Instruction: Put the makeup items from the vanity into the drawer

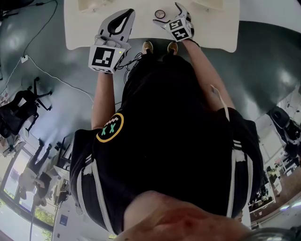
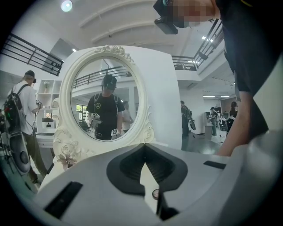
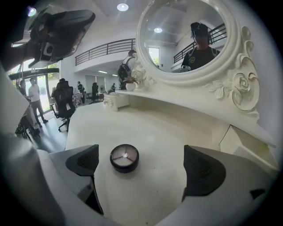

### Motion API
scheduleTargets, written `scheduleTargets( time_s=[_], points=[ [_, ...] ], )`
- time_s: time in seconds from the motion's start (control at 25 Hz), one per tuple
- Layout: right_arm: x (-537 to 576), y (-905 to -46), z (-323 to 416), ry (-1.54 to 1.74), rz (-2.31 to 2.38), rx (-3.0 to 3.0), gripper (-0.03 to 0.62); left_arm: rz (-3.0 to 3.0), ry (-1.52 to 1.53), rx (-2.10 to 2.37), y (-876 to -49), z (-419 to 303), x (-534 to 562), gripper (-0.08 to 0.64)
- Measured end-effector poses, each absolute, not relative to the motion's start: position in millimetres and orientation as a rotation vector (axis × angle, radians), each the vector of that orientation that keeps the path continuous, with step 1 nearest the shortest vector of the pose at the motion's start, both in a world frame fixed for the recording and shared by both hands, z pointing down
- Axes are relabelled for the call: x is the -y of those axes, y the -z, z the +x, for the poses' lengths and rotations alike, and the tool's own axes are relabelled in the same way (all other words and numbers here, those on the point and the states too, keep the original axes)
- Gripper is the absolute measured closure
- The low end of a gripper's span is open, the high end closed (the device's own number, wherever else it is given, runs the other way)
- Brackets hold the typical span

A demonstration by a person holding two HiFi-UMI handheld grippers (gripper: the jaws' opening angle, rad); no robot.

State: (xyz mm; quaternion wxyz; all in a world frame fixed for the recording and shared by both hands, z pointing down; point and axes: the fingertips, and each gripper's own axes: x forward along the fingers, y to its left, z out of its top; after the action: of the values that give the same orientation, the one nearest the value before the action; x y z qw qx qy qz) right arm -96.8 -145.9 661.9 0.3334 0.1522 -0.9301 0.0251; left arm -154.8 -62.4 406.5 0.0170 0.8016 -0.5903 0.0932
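A small round black compact (image 3: 124,157) with a clear lid lies on the white vanity top (image 3: 154,132). My right gripper (image 3: 143,165) stands open just above the top. The compact sits between its jaws, nearer the left jaw and touching neither. In the head view the compact (image 1: 160,14) lies just left of the right gripper (image 1: 168,15). My left gripper (image 1: 128,14) hovers over the vanity's front edge to the left, shut with nothing held. In the left gripper view its pads (image 2: 143,148) meet, and the compact (image 2: 155,193) shows through the gap below.
An ornate white oval mirror (image 2: 104,99) stands at the back of the vanity, with carved roses on its frame (image 3: 241,95). A small white drawer box (image 3: 116,100) sits at the far left end, and another white unit (image 3: 241,141) at the right. People and office chairs stand in the room behind.
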Motion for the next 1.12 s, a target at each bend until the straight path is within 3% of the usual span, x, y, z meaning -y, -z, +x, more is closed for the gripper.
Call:
scheduleTargets(
  time_s=[0.72,0.84,1.12],
  points=[
    [147.6,-683.0,-98.6,-0.138,0.376,2.377,0.003,2.472,-0.283,1.857,-406.4,-162.7,67.2,0.541],
    [142.1,-683.5,-100.1,-0.126,0.347,2.377,0.041,2.472,-0.281,1.858,-407.7,-164.0,63.9,0.541],
    [119.3,-678.5,-109.0,-0.002,0.179,2.383,0.248,2.472,-0.298,1.85,-409.9,-162.9,60.7,0.541]
  ],
)
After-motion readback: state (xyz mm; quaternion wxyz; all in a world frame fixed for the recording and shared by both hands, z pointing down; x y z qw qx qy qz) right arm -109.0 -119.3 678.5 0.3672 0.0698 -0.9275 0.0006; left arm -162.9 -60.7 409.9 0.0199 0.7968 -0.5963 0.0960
